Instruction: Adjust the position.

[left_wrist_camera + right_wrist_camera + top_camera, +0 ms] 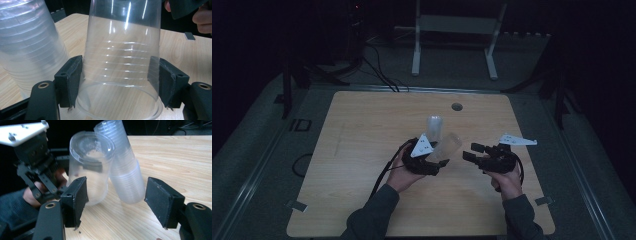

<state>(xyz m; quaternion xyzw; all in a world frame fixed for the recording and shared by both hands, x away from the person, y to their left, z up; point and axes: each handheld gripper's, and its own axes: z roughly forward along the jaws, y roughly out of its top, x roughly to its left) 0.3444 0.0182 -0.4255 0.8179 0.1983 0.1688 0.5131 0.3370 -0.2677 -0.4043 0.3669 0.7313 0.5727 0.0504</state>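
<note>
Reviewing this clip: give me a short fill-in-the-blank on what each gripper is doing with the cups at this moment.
1. The left gripper has its fingers shut on a single clear ____.
2. Beside it on the wooden table stands a ____ of nested cups.
3. The right gripper is ____, holding nothing.
4. The held cup points its closed ____ toward the right gripper's camera.

Missing words: cup; stack; open; base

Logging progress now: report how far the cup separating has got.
Done: one clear cup is off the cup stack on the table. In hand: the left tool clamps that cup; the right tool is open, empty. Left: the stacked cups, judging by appearances.
</note>
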